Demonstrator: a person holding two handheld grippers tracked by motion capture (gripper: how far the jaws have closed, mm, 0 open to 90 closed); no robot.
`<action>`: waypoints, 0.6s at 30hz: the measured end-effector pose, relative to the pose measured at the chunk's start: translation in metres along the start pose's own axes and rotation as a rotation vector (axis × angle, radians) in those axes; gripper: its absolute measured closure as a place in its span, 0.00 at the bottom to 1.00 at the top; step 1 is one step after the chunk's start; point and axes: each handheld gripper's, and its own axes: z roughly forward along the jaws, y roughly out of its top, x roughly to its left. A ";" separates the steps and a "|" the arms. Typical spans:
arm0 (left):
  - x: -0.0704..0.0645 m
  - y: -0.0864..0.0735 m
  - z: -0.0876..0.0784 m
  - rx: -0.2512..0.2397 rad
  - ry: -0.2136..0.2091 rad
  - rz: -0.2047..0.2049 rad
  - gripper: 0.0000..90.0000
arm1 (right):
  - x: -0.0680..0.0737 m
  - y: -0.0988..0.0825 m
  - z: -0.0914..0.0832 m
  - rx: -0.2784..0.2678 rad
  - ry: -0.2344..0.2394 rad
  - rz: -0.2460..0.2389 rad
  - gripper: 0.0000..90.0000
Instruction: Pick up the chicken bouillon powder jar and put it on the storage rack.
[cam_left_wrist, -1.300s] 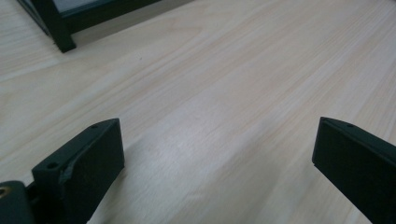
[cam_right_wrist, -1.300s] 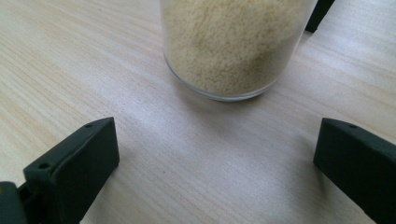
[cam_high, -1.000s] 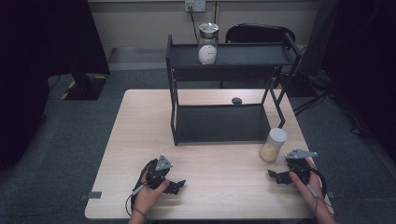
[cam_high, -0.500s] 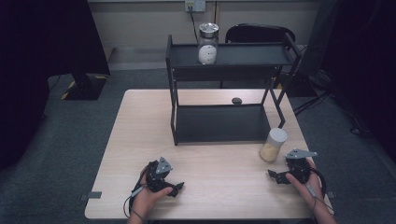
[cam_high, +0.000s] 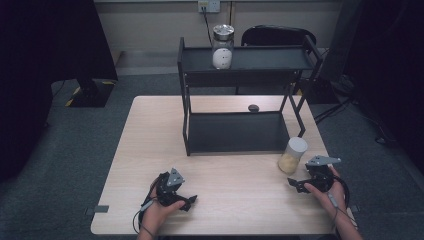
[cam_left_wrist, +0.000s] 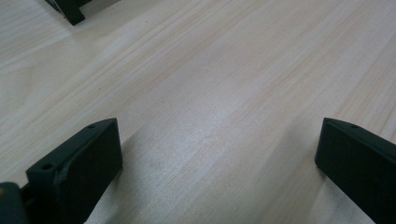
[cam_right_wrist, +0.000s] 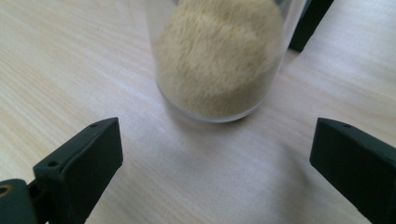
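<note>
A clear jar of pale yellow grains (cam_high: 292, 155) with a white lid stands on the wooden table (cam_high: 150, 145), just off the front right corner of a black two-tier shelf (cam_high: 240, 132). My right gripper (cam_high: 300, 184) rests on the table close in front of it, jaws wide open, the jar (cam_right_wrist: 219, 56) just ahead of them and not between them. My left gripper (cam_high: 186, 200) lies near the table's front left, open over bare wood (cam_left_wrist: 210, 116). A second glass jar with white contents (cam_high: 222, 47) stands on the shelf's top tier.
A small dark object (cam_high: 253, 107) lies on the table behind the shelf. A black chair (cam_high: 277, 37) stands beyond the table. The shelf's lower tier (cam_high: 235, 131) holds nothing. One shelf foot (cam_left_wrist: 70, 10) shows far ahead of the left jaws.
The left hand and its gripper have shifted slightly toward the front of the table. The right gripper and the jars have stayed put.
</note>
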 end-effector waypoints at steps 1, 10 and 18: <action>0.000 0.000 0.000 0.000 0.000 0.000 0.00 | -0.001 0.001 -0.001 -0.004 0.000 0.009 0.02; -0.001 0.000 0.000 -0.001 0.005 -0.005 0.00 | -0.003 0.014 -0.007 -0.043 0.004 0.009 0.02; -0.002 0.000 0.000 -0.001 0.006 -0.006 0.00 | -0.007 0.021 -0.007 -0.089 0.015 0.025 0.02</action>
